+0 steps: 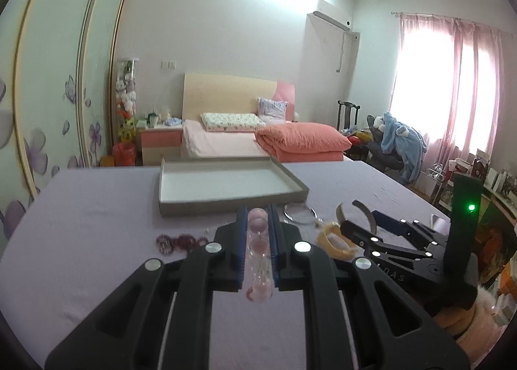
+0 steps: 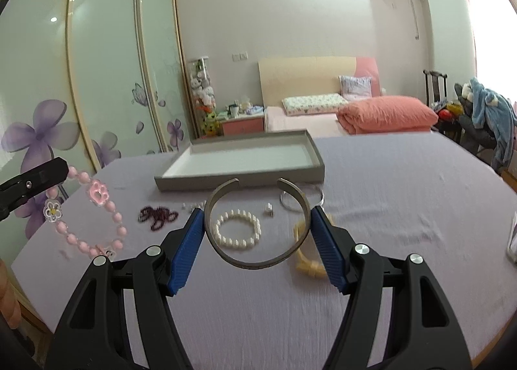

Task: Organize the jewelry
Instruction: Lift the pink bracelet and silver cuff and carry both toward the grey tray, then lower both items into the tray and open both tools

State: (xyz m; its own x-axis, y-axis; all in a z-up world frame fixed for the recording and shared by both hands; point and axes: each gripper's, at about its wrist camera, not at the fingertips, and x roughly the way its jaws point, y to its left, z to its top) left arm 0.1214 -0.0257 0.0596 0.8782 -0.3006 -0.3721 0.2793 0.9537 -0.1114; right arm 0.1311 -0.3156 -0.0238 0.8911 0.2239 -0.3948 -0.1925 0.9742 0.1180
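Observation:
My left gripper (image 1: 257,215) is shut on a pink bead bracelet (image 1: 258,247) and holds it above the table; the bracelet hangs with its paw charm in the right wrist view (image 2: 97,195). My right gripper (image 2: 258,211) is shut on a grey metal cuff bangle (image 2: 258,262), held above the table; it also shows in the left wrist view (image 1: 355,213). An open grey tray (image 1: 168,205) with a white floor lies beyond both grippers, also in the right wrist view (image 2: 239,183).
On the lilac tablecloth (image 2: 387,208) lie a white pearl bracelet (image 2: 238,229), a dark red bead bracelet (image 2: 156,215), a yellow bangle (image 2: 307,265), a thin silver ring bangle (image 2: 295,205) and small earrings (image 2: 269,210). A bed and wardrobe stand behind.

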